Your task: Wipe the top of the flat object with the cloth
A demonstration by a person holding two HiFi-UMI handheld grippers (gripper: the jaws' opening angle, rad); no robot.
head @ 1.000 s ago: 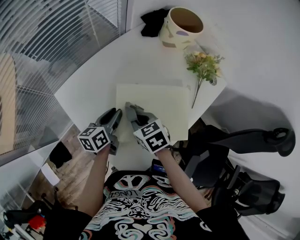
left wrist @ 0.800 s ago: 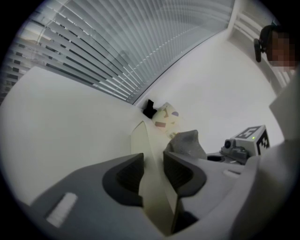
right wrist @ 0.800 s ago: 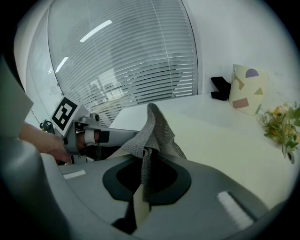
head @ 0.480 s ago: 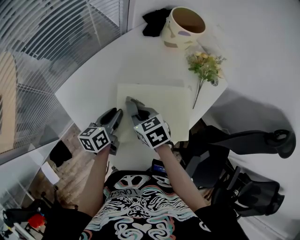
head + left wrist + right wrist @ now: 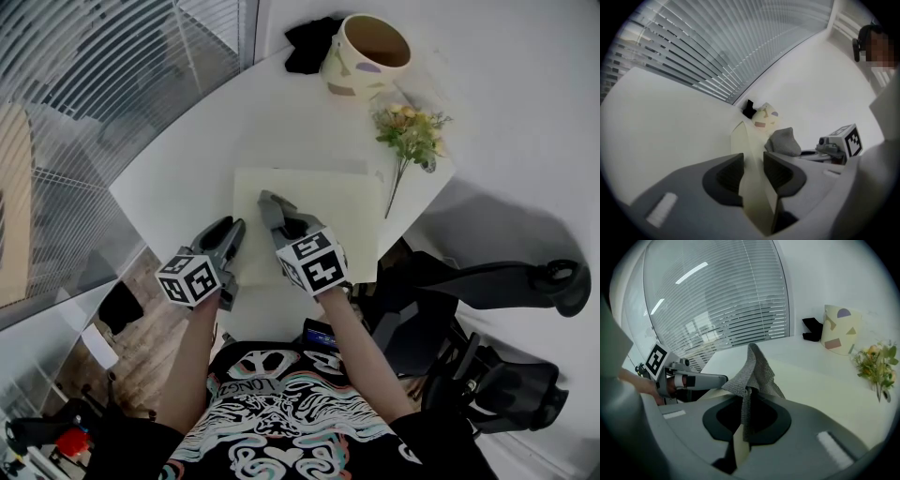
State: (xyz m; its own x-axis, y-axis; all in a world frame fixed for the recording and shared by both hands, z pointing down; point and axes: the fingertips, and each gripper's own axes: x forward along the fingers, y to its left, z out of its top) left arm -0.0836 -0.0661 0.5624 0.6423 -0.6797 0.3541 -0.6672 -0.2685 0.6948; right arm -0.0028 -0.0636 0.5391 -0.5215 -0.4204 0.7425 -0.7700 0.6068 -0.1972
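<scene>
A cream flat board (image 5: 328,211) lies on the white table (image 5: 187,169) in front of me. My left gripper (image 5: 231,234) is at the board's left edge, and in the left gripper view its jaws (image 5: 753,171) are shut on that edge. My right gripper (image 5: 274,208) is over the left part of the board, shut on a grey mesh cloth (image 5: 752,373). The cloth hangs bunched from the jaws down onto the board's top. It also shows in the left gripper view as a grey lump (image 5: 783,140) resting on the board.
At the table's far side stand a cream patterned cup (image 5: 366,52), a black item (image 5: 307,42) beside it, and a small flower sprig (image 5: 410,131) past the board's right corner. A black office chair (image 5: 487,281) is at the right. Window blinds (image 5: 94,84) run along the left.
My right gripper has slid a little to the right and forward across the board with the cloth. The left gripper has stayed at the board's edge.
</scene>
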